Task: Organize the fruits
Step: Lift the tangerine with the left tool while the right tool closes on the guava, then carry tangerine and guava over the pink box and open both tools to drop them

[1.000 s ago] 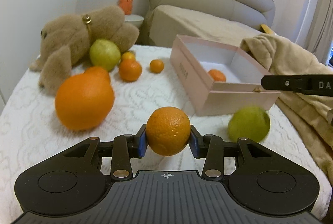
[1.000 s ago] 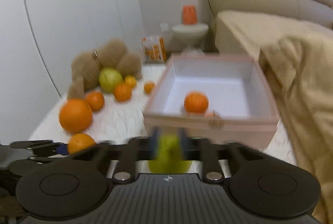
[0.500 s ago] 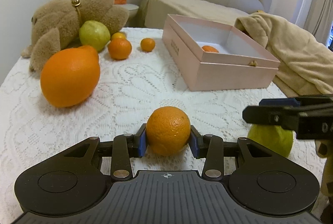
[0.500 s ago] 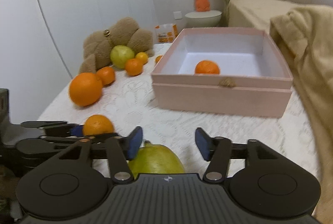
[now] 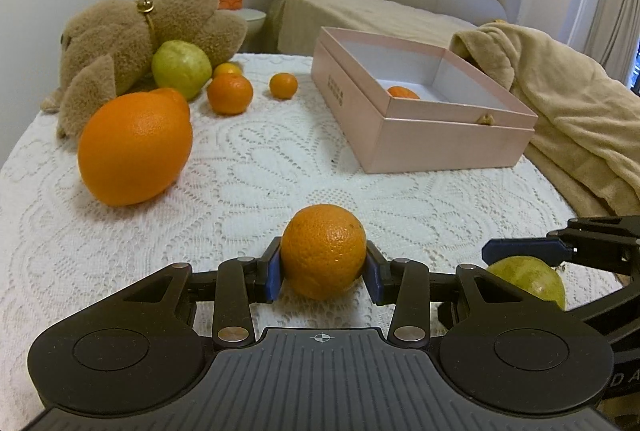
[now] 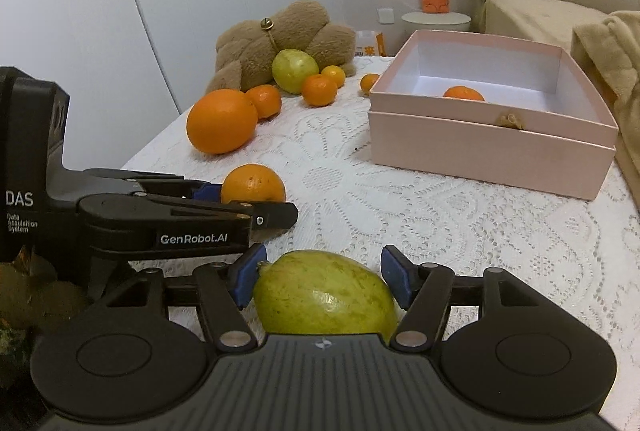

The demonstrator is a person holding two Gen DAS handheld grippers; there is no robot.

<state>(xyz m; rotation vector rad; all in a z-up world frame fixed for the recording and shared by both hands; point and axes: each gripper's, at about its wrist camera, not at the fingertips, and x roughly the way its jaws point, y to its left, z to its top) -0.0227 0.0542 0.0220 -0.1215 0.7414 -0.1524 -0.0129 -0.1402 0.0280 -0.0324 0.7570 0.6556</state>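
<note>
My left gripper [image 5: 323, 269] is shut on a small orange [image 5: 323, 251] just above the white lace cloth, near the table's front. In the right wrist view, my right gripper [image 6: 323, 279] has a yellow-green guava [image 6: 326, 295] lying on the cloth between its blue pads. Its jaws are opening and the pads stand just off the fruit. The left gripper [image 6: 240, 209] with its orange [image 6: 253, 187] is close by on the left. An open pink box [image 5: 448, 107] stands at the back right with one tangerine [image 5: 402, 93] inside.
A large orange [image 5: 134, 147], a second green guava [image 5: 182, 69] and small tangerines [image 5: 230, 93] lie at the back left against a brown plush toy [image 5: 120, 35]. A beige blanket [image 5: 568, 103] drapes the right edge. A sofa stands behind.
The right gripper came down with the guava and its jaws opened, leaving the fruit on the cloth. The left gripper kept its hold on the orange.
</note>
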